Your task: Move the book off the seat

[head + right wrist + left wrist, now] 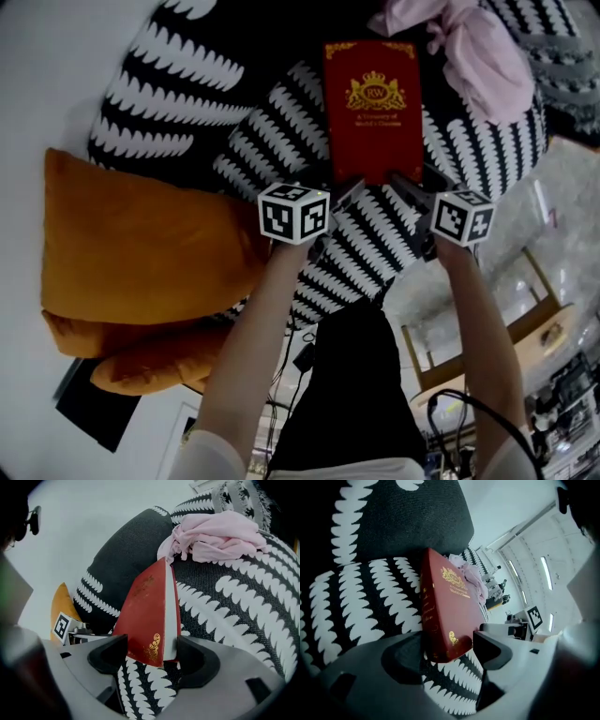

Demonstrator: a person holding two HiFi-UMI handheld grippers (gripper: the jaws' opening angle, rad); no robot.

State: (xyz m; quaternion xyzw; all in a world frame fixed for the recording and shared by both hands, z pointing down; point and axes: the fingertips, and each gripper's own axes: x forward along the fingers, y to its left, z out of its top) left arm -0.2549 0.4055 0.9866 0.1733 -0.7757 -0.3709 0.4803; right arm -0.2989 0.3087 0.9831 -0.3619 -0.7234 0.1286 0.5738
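At the near edge of the red book (372,108), the left tool (447,648) and right tool (151,654) are held spread, a book corner between each pair of jaws, apparently unpinched. The book is laid on the black-and-white seat (366,248), with a pink cloth (478,52) just beyond.

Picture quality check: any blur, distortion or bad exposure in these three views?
Head view: strong fisheye bending toward the edges, red book sharp and evenly lit. Left gripper view: left tongs soft and shadowed up close, ceiling lights bright behind. Right gripper view: right tongs slightly soft, book and pink cloth crisp, no glare.
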